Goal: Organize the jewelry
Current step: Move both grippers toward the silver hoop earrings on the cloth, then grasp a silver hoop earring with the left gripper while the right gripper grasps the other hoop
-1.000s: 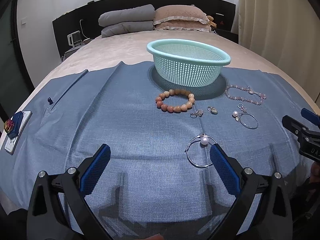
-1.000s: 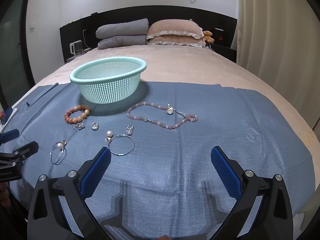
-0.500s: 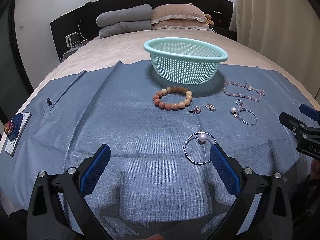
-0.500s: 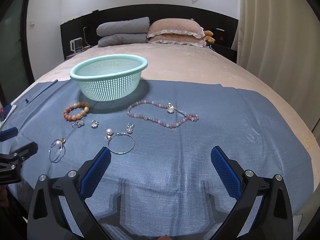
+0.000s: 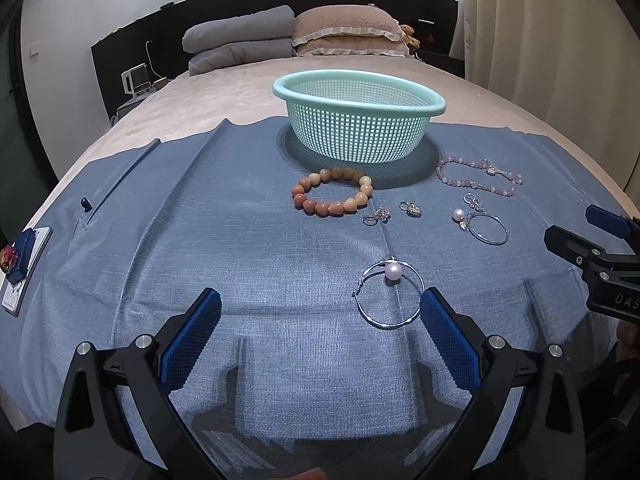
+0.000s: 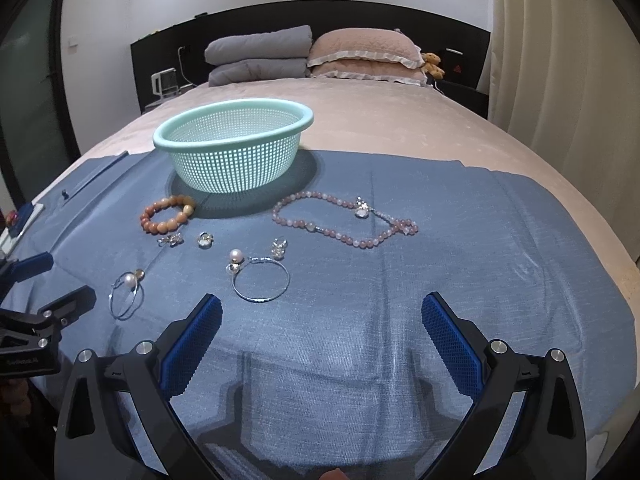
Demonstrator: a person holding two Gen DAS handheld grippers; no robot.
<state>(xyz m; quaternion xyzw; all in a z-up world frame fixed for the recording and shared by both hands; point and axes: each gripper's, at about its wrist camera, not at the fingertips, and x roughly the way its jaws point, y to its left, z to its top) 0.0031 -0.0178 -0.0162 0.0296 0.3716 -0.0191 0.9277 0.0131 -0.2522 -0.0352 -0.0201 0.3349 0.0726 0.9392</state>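
Risk of thin hoops slipping on soft cloth

Both the left gripper [image 5: 320, 332] and right gripper [image 6: 322, 334] were spread wide and empty above the blue cloth [image 6: 500, 280]. The silver pearl hoop earring [image 5: 389, 294] lay flat just beside one left fingertip; pads could have skated over it or pinched fabric. The mint perforated plastic basket [image 5: 360, 120] stood empty beyond.

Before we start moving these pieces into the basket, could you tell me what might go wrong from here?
1. The pearl hoop earring lies flat on the blue cloth; the left gripper, wide open, may pinch fabric instead of wire.
2. The small earrings sit close together; a grasp could scatter them.
3. The pink bead necklace is long and may catch the mint basket rim.
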